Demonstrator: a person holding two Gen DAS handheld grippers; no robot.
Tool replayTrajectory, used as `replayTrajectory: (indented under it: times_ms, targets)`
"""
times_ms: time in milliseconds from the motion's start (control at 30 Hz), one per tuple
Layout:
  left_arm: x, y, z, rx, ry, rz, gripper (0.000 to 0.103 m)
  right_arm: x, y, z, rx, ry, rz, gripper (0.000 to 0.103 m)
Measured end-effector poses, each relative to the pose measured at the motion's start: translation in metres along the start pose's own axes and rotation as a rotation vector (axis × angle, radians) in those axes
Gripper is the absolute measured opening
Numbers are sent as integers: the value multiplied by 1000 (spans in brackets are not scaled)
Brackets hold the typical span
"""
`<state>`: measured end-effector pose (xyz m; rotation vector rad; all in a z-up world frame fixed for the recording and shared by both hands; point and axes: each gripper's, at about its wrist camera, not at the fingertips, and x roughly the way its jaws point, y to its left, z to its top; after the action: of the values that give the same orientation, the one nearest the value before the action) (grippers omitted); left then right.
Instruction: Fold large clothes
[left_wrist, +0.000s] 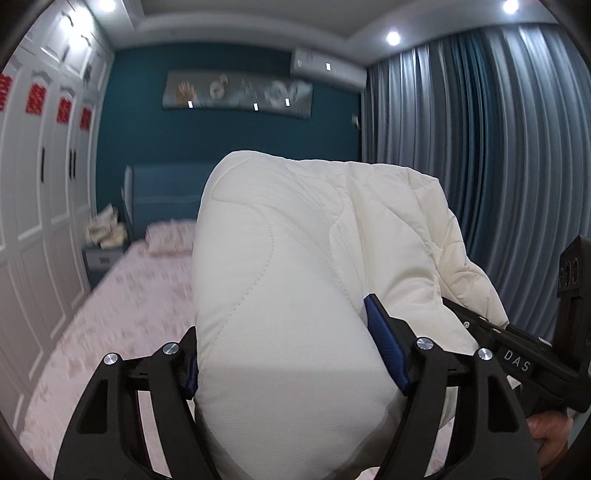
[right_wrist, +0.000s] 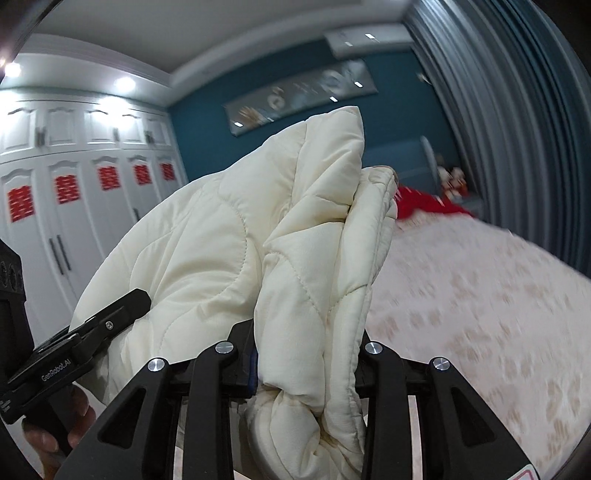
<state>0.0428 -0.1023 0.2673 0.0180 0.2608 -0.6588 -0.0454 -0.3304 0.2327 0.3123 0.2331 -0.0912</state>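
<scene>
Both tools, left (left_wrist: 295, 354) and right (right_wrist: 306, 354), clamp the cream quilt (left_wrist: 295, 266) above the floral bed (left_wrist: 122, 314).

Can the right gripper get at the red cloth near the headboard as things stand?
Probably not: the right gripper is shut on the cream quilt, which bulges across its front, and the red cloth lies far up the bed.

The cream-white quilted comforter (left_wrist: 280, 280) is bunched into thick, puffy folds with curved stitch lines, standing upright from 6 o'clock to the centre of the left wrist view. In the right wrist view it (right_wrist: 236, 240) rises from 6 o'clock, layered edges stacked toward 12 o'clock.
</scene>
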Motion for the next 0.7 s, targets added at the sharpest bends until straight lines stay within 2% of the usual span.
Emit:
replayTrajectory:
  times_ms: [133, 233, 400, 500, 700]
  targets:
    - [-9, 36, 10, 2, -78, 29, 71, 18, 39, 13, -58, -42, 59, 31]
    - [-6, 69, 12, -5, -100, 54, 72, 40, 62, 16, -85, -49, 100, 31]
    - [15, 121, 4, -32, -98, 81, 72, 90, 90, 11, -104, -24, 162, 31]
    - [30, 147, -9, -47, -86, 93, 72, 116, 102, 2, -121, -1, 170, 31]
    - [74, 195, -54, -103, -15, 107, 72, 186, 103, -40, -121, 109, 167, 31]
